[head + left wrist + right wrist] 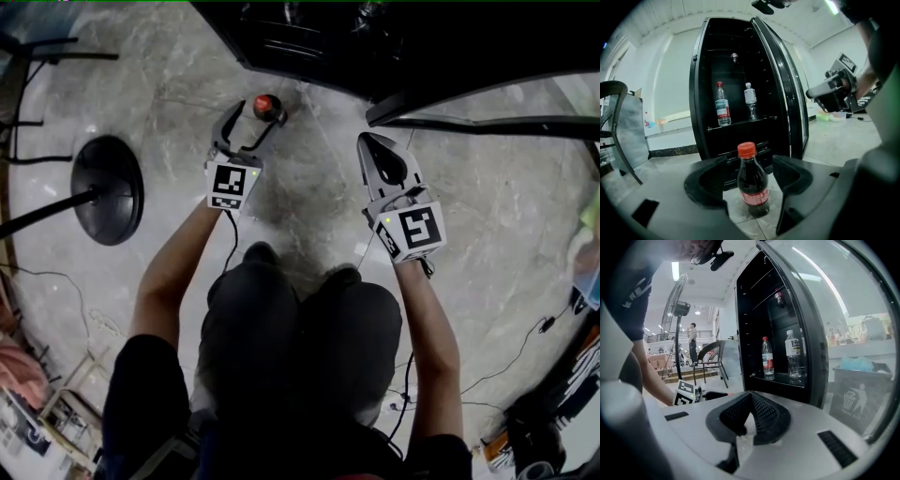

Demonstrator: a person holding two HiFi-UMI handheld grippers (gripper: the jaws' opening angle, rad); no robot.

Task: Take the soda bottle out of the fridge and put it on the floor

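**Soda on floor, left jaws wide around it**

Head view, left to right:
- Black round stand base sits on the marble floor, well apart from the rest.
- Left gripper: jaws spread wide, gripping nothing. The soda stands upright on the floor between them, with a gap on each side. It has a red cap, dark drink and a red label with white print too small to read.
- Right gripper: jaws closed tip to tip, nothing between them. It is held off to the right, near the open glass door.
- Both marker cubes carry black-and-white square codes, no text.

Fridge: black, door swung open.
- One shelf holds two upright water bottles.
- The left one has a red cap and red label, the right one a white cap. Neither label is legible.

Far right, seen through the door glass in the right gripper view, is a dark bin with a white litter pictogram. The line of print under it can't be made out.
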